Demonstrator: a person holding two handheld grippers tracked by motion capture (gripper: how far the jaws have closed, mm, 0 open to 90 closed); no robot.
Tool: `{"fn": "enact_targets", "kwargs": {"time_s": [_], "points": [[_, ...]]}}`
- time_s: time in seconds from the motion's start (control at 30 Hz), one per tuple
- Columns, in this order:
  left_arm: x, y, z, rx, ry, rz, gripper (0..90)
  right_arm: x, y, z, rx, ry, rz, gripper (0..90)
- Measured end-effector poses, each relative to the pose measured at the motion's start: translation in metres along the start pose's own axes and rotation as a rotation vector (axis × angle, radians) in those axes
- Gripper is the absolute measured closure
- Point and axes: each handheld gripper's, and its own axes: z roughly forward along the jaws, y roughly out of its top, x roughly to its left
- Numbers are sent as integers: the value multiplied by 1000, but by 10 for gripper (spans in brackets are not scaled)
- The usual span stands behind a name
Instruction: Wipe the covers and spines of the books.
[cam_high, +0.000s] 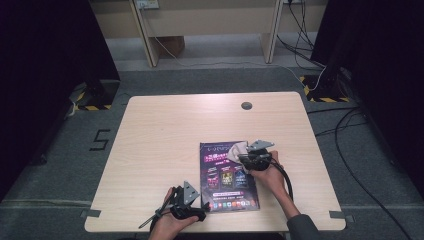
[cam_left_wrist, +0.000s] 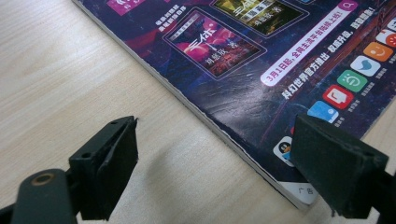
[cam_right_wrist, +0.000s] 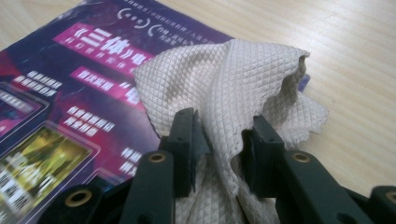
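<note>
High view: pale wood-grain table (cam_high: 165, 150) with a round grey cable port (cam_high: 246, 105) near its far edge, standing on grey carpet. Black-and-yellow hazard tape (cam_high: 90, 107) marks the floor at both far corners; a "5" (cam_high: 100, 139) is taped on the carpet to the left. Cables (cam_high: 350, 145) trail along the right side, light wooden furniture legs (cam_high: 147, 35) stand behind, and dark panels flank both sides.

No containers on the table. A dark purple magazine (cam_high: 229, 176) lies flat, right of centre, near the front edge.

Right gripper (cam_high: 245, 159) sits over the magazine's upper right corner, jaws clenched on a bunched beige waffle-weave cloth (cam_right_wrist: 224, 93); the cloth rests on the cover and overhangs onto the wood.

Left gripper (cam_high: 202, 212) is low at the magazine's lower left corner, jaws released and spread wide: left gripper view shows one pad (cam_left_wrist: 112, 163) over bare wood, the other over the cover, grasping nothing.
</note>
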Motion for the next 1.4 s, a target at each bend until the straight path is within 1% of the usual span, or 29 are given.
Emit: {"fn": "enact_targets", "kwargs": {"time_s": [0.07, 0.1, 0.13, 0.17, 0.27, 0.33, 0.47, 0.5, 0.57, 0.63, 0.67, 0.77, 0.93, 0.97, 1.07, 1.1, 1.13, 1.17, 1.33, 1.4], "points": [[0, 0, 0, 0, 1, 2, 145, -2, 2, 3, -4, -7, -1, 676], [0, 0, 0, 0, 0, 1, 145, -2, 3, 5, -7, -12, 11, 676], [0, 0, 0, 0, 0, 0, 145, -4, 4, 6, -11, -16, 6, 675], [0, 0, 0, 0, 1, 0, 145, -4, 5, 7, -11, -22, 12, 674], [0, 0, 0, -5, 3, 2, 146, -6, 8, 11, -10, -33, -2, 671], [-1, -1, 0, -6, 4, 0, 146, -8, 11, 14, -13, -34, 18, 671], [0, -1, 0, -4, 3, -1, 146, -13, 14, 19, -22, -45, 21, 670], [-1, -1, 0, -6, 4, 0, 147, -14, 15, 20, -22, -45, 30, 670], [-1, -1, -1, -8, 6, 3, 149, -15, 15, 20, -22, -46, 23, 669], [-1, -1, 0, -7, 4, -1, 150, -18, 17, 22, -23, -49, 37, 669], [-1, -1, 0, -7, 4, -1, 150, -20, 17, 22, -27, -55, 33, 670], [-1, -1, 0, -6, 3, -2, 149, -22, 18, 24, -31, -70, 55, 670], [-1, -1, 0, -5, 3, -3, 149, -22, 19, 25, -30, -79, 55, 671], [0, -1, -1, -3, 3, -2, 149, -21, 18, 25, -30, -84, 72, 673], [0, -1, 0, -5, 3, -3, 149, -18, 18, 25, -33, -95, 75, 688], [0, -1, 0, -4, 2, -3, 149, -16, 18, 25, -32, -93, 79, 689], [0, -1, 0, -4, 2, -4, 149, -15, 18, 25, -33, -85, 71, 689], [0, -1, 0, -5, 2, -4, 149, -12, 18, 25, -34, -67, 82, 688], [0, -1, 0, -1, 2, -2, 149, 2, 21, 26, -20, -11, 40, 688], [0, -1, -1, -1, 3, -1, 149, 9, 23, 28, -14, 1, 29, 688]]}}
